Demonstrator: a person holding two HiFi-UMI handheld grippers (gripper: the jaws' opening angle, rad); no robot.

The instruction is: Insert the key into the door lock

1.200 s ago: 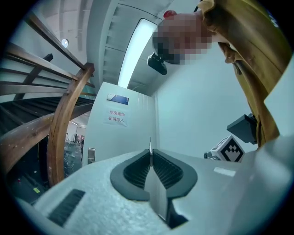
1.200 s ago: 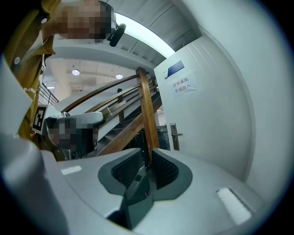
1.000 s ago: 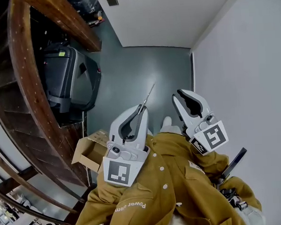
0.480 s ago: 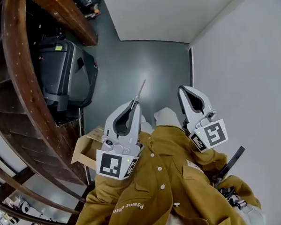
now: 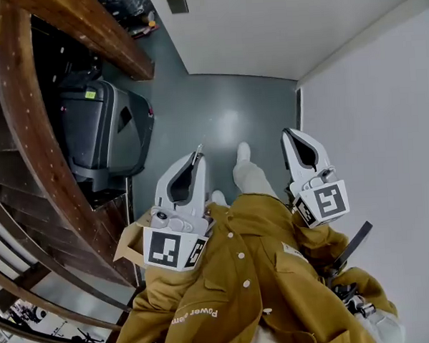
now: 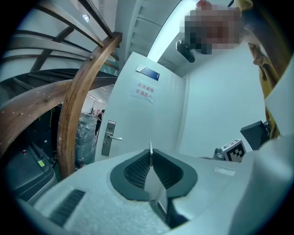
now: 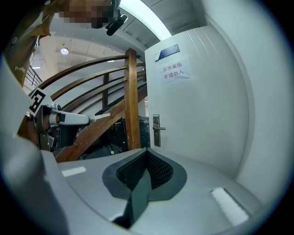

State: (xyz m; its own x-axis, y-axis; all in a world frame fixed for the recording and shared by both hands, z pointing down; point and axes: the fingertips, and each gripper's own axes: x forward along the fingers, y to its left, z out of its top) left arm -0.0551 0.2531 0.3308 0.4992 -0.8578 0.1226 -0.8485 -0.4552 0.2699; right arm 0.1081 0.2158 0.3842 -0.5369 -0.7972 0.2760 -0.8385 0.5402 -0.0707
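Note:
My left gripper is shut on a thin metal key, whose tip sticks out past the jaws. In the left gripper view the key stands edge-on between the closed pads of that gripper and points toward the white door. The door's silver lock plate with lever handle lies left of the key line, some way off. My right gripper is shut and holds nothing. Its own view shows the closed jaws of this gripper and the lock plate ahead.
A curved wooden stair rail and a black suitcase stand at the left. A cardboard box sits by my left side. A white wall runs along the right. The person's shoe is on the grey floor.
The right gripper's jaws have closed with nothing in them. Both grippers dropped lower in the head view, and less of the key shows. A foot has stepped forward.

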